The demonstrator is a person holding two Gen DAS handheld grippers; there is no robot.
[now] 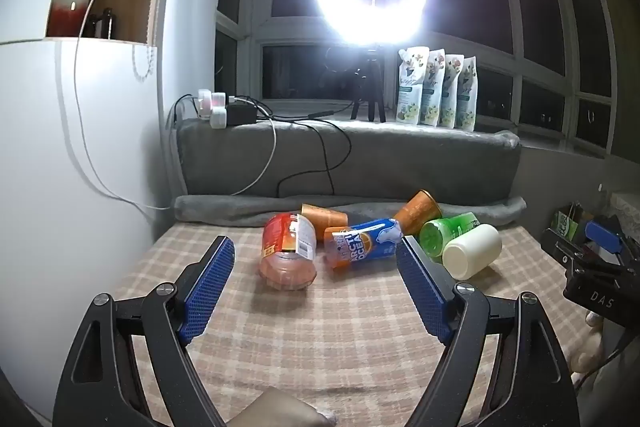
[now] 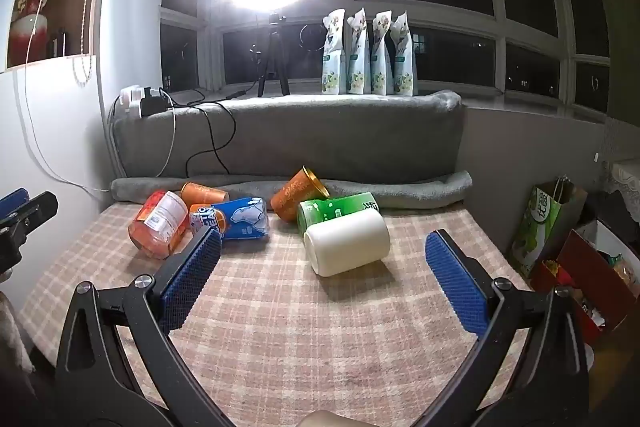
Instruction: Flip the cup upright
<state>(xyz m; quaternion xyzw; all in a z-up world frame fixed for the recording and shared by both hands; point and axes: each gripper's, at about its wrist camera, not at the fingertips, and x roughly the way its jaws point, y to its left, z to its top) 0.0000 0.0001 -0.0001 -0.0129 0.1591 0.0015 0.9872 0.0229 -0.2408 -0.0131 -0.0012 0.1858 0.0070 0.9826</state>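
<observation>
The white cup lies on its side on the checked cloth, touching the green cup, just ahead of the right gripper, whose jaws are spread wide and empty. The left gripper, also spread and empty, faces the red jar and blue can. Only the right view shows the paper bag beside the table.

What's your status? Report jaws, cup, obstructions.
Left gripper and right gripper: jaws open, empty. White cup on its side, untouched. Green cup touching behind it.
</observation>
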